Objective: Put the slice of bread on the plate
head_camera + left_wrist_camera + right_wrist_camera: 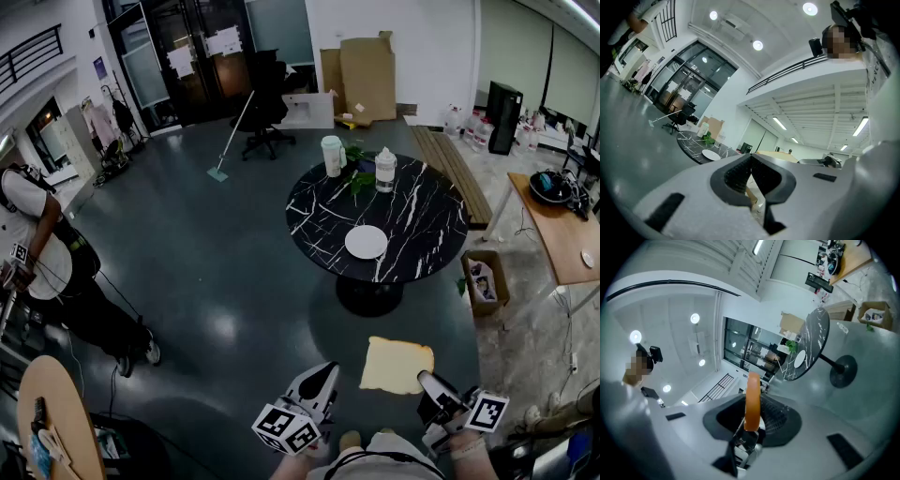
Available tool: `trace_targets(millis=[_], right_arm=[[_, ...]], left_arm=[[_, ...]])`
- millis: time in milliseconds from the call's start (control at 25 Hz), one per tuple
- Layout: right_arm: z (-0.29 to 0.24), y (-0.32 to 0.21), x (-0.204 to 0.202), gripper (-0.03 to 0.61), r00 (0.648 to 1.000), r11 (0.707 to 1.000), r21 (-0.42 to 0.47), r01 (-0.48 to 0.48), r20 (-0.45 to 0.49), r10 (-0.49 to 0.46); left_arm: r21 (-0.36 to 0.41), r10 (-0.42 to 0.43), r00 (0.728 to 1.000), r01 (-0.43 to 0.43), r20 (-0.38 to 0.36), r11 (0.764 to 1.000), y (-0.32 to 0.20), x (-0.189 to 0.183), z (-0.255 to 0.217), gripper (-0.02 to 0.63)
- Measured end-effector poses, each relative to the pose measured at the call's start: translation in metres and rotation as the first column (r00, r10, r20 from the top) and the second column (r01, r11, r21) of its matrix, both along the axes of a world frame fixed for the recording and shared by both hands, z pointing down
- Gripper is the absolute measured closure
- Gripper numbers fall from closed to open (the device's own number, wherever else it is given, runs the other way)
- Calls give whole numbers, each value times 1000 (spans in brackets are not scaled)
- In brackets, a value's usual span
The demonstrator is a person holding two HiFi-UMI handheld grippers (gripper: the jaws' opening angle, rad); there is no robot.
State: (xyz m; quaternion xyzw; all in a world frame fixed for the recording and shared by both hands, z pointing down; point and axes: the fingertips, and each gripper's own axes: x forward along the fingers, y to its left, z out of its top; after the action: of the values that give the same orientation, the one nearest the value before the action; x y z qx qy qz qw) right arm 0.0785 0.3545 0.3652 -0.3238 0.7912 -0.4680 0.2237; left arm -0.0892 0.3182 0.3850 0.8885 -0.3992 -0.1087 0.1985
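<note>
A tan slice of bread [397,366] hangs flat in the air over the dark floor, short of the table. My right gripper [429,384] is shut on its near right corner. The right gripper view shows the bread [752,399] edge-on, clamped between the pads. The white plate [366,242] lies bare on the near part of the round black marble table [422,225], ahead of the bread; the plate [800,359] also shows far off in the right gripper view. My left gripper [319,382] is beside the bread's left, shut with nothing in it; beyond its fingers lies the plate [711,155].
On the table's far side stand a paper cup [331,156], a white bottle [384,169] and a small plant [357,180]. A cardboard box [484,280] sits right of the table, a wooden desk [561,230] further right. A person [42,253] stands at the left.
</note>
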Motion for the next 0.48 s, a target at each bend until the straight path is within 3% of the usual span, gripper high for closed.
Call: trace_targets(millis=[480], right_arm=[[19, -52, -3, 491, 999, 998, -36, 42, 12, -41]], left_arm=[[-34, -63, 998, 62, -1, 997, -42, -12, 19, 606]])
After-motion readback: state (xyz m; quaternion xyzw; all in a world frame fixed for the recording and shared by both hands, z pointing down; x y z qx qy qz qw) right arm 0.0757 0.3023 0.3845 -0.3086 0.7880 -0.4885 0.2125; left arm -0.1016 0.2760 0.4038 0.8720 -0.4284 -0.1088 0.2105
